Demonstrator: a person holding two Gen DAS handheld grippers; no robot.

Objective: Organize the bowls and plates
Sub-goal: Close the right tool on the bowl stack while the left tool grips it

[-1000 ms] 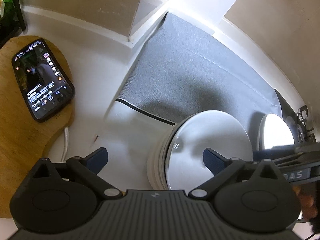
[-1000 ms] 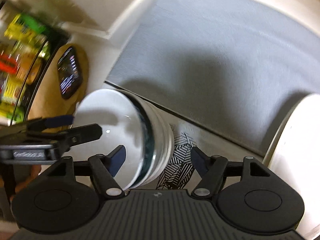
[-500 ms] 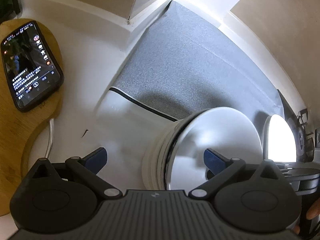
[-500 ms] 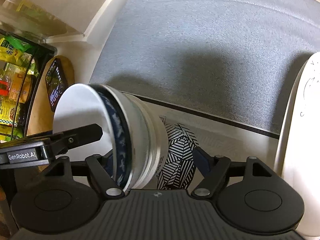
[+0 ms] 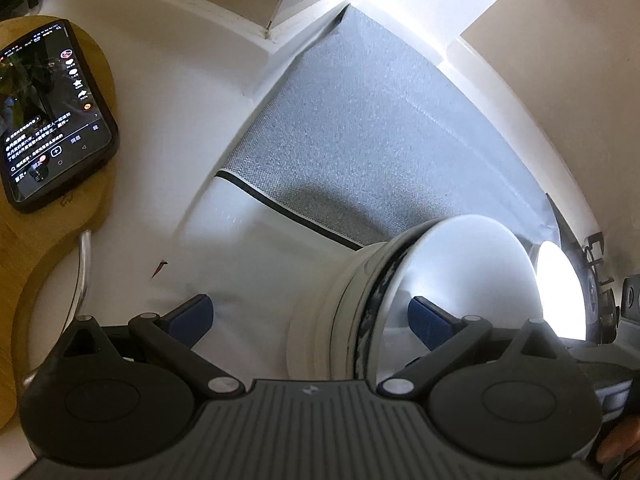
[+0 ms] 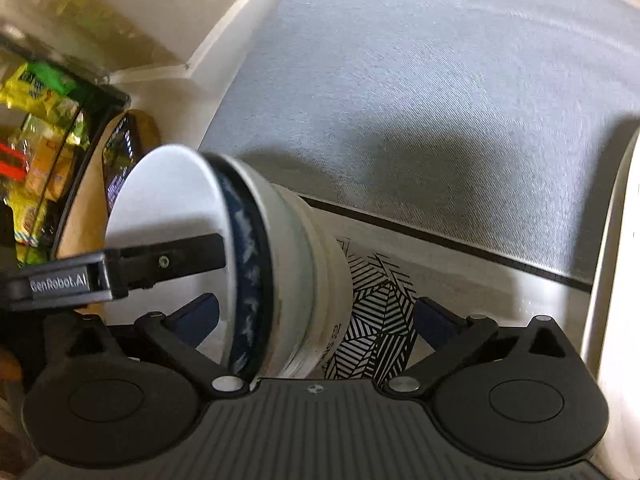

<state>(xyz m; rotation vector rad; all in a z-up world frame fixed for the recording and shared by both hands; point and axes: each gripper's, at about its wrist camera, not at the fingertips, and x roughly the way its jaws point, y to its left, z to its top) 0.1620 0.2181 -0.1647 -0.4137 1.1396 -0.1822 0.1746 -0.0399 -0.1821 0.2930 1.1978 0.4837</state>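
A nested stack of bowls (image 5: 464, 268), white ones under a top bowl with a blue patterned outside, stands at the near edge of the grey mat (image 5: 360, 128). My left gripper (image 5: 310, 316) is open. Its right finger is inside the top bowl and its left finger is well clear of the stack. My right gripper (image 6: 316, 318) straddles the stack's (image 6: 296, 276) wall from the other side, left finger inside the bowl, right finger over the striped print. Its jaws are opening and neither pad presses the bowls. The left gripper's finger (image 6: 172, 260) reaches into the bowl in the right wrist view.
A lit phone (image 5: 52, 120) lies on a wooden board (image 5: 44, 256) at the left, with a cable beside it. Another white dish (image 5: 560, 292) and a black rack (image 5: 596, 256) stand right of the stack. A large white object (image 6: 616, 280) fills the right edge. Snack packets (image 6: 36, 128) sit far left.
My right gripper's jaws have spread wider around the stack's wall. Both grippers have sunk towards the mat, and the stack looks larger and nearer. The left gripper's jaws kept their width.
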